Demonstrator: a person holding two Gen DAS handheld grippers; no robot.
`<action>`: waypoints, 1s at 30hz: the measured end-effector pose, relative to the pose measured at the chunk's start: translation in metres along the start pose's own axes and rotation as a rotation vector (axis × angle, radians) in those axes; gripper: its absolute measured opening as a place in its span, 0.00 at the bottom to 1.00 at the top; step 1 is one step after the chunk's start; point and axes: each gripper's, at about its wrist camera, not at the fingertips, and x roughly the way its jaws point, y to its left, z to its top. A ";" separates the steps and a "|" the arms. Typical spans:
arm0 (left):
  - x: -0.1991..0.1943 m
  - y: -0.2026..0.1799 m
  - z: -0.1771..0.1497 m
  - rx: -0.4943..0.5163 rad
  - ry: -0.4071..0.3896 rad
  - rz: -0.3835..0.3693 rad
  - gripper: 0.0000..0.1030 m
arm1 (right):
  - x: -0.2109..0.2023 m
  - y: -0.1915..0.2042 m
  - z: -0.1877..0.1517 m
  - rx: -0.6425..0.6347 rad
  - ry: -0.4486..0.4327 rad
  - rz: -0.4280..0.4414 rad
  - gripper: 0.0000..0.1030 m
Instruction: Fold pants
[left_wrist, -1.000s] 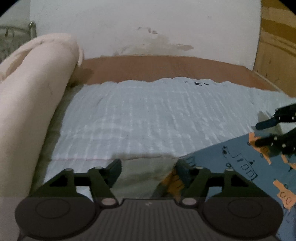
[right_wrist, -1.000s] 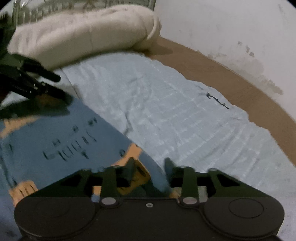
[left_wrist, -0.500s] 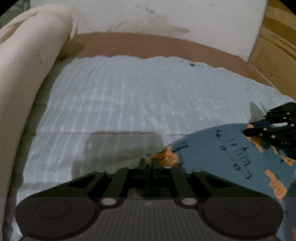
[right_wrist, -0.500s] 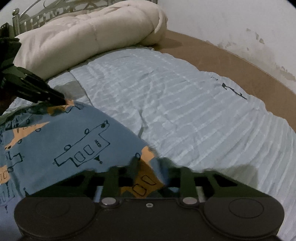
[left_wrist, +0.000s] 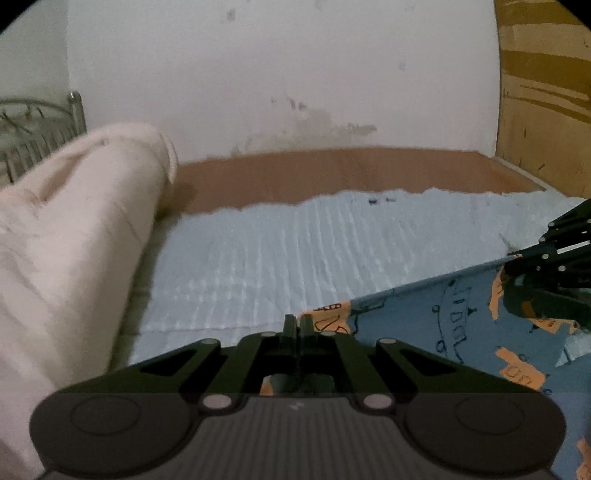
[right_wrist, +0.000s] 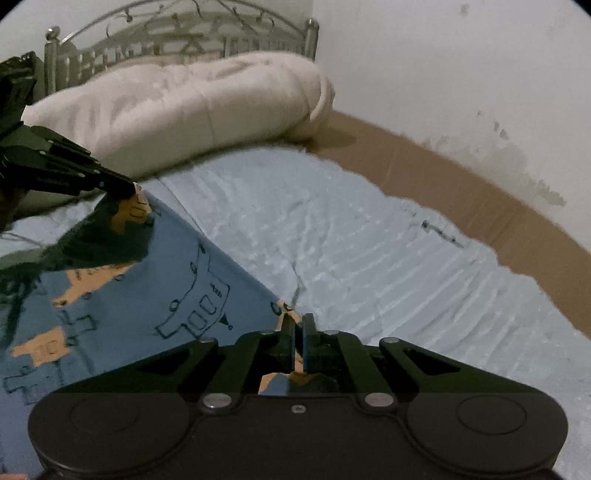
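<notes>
The pants (left_wrist: 436, 325) are blue with orange patches and black line drawings. My left gripper (left_wrist: 297, 321) is shut on one corner of their edge. My right gripper (right_wrist: 298, 320) is shut on the other corner of the pants (right_wrist: 122, 295). The edge between them is stretched taut and lifted above the light blue bedsheet (left_wrist: 295, 251). Each gripper shows in the other's view: the right one (left_wrist: 517, 258) at the right side, the left one (right_wrist: 131, 188) at the left side.
A rolled cream duvet (left_wrist: 66, 236) lies along the head of the bed, in front of a metal headboard (right_wrist: 184, 48). A brown mattress strip (left_wrist: 332, 173) runs along the white wall. A wooden panel (left_wrist: 543, 92) stands at the far right.
Both grippers closed on the pants' edge, then lifted it off the sheet. The fabric between them is now pulled taut, and both views have tilted upward.
</notes>
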 end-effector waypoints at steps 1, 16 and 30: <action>-0.009 -0.004 -0.002 0.000 -0.016 0.010 0.00 | -0.009 0.004 -0.001 -0.005 -0.014 -0.003 0.02; -0.137 -0.066 -0.074 0.061 -0.159 0.117 0.00 | -0.145 0.088 -0.056 -0.068 -0.174 -0.048 0.01; -0.168 -0.111 -0.157 0.109 -0.165 0.213 0.00 | -0.191 0.173 -0.133 -0.095 -0.173 -0.087 0.01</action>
